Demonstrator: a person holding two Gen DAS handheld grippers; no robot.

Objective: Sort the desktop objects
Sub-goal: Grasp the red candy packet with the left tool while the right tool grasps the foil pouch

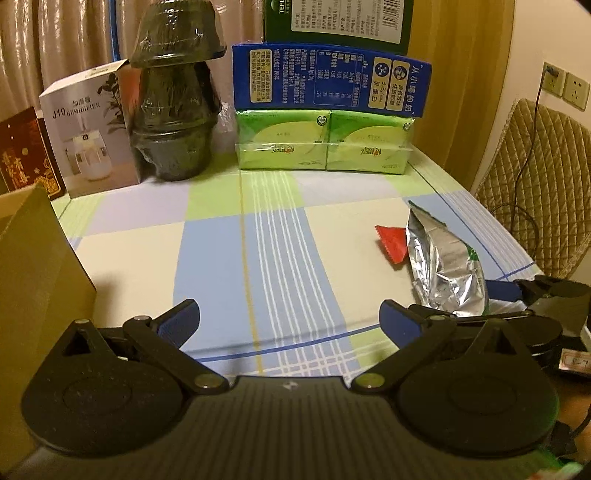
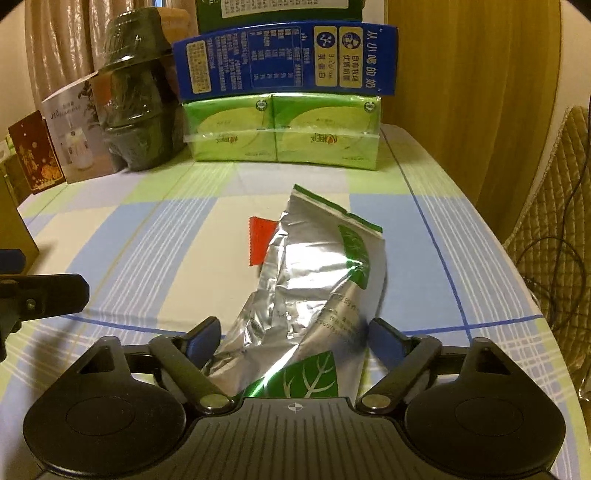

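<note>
The table (image 1: 140, 251) has a checked cloth in blue, green and cream, and it's pretty cluttered along the back. Biggest thing there is the stack in the middle: a dark green box (image 1: 332, 18) on top, a blue milk carton (image 1: 332, 79) lying on its side under that, and two green tissue packs (image 1: 325, 140) taped together at the bottom. Left of the stack there's a tall pile of black bowls (image 1: 173, 107) in plastic wrap, then a white humidifier box (image 1: 88, 129), then a dark red box (image 1: 26, 151) at the edge. A cardboard box (image 1: 37, 280) sits at the near left, and a quilted chair (image 1: 539, 177) stands off to the right of the table.

The foil bag (image 2: 306, 295), silver with green leaf print, is crumpled and lying flat on the near right part of the table. A small red wrapper (image 2: 260, 240) pokes out from under its left edge.

The right gripper (image 2: 291, 338) is down at the near end of the bag with a finger on each side. The bag sits right between them and fills most of the gap, but I honestly can't tell if the pads are actually pressing on it.

The left gripper (image 1: 290, 319) is spread wide over bare cloth, nothing between its fingers, just left of the bag.
</note>
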